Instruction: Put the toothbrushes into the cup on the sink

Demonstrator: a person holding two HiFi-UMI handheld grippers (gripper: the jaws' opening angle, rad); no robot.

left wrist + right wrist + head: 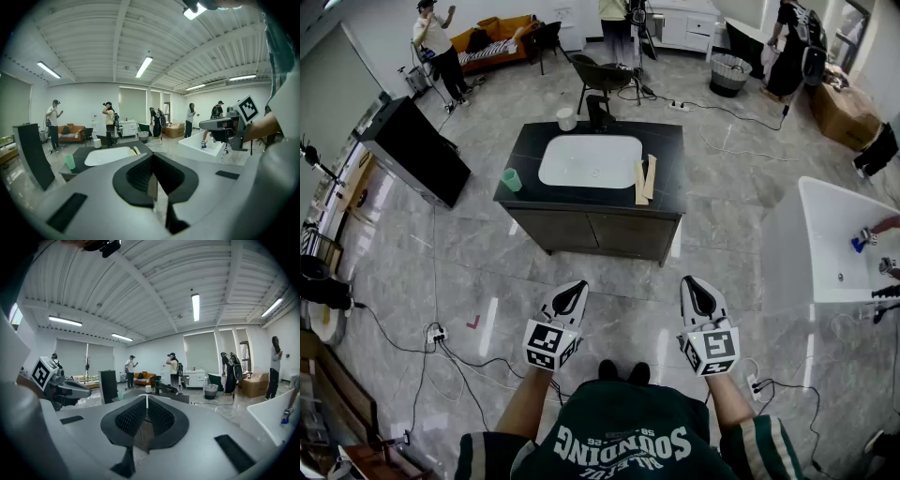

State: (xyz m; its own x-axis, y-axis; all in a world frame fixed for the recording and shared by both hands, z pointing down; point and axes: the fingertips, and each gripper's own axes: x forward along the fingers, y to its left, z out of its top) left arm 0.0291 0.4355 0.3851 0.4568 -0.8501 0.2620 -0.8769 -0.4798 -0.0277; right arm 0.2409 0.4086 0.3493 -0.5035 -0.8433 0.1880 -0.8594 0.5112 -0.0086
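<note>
Two pale toothbrushes (644,180) lie side by side on the dark countertop (661,141), right of the white basin (591,161). On the counter's left edge stands a green cup (512,179). The left gripper view shows the cup (70,161), the basin (108,155) and the toothbrushes (136,150) far ahead. My left gripper (570,298) (153,154) and right gripper (701,295) (146,397) hover over the floor well short of the sink cabinet. Both are shut with nothing held.
A black faucet (598,111) and a white cup (566,118) stand at the counter's back. A white bathtub (839,244) is at the right and a black panel (417,150) at the left. Cables and a power strip (438,333) lie on the floor. Several people stand at the back.
</note>
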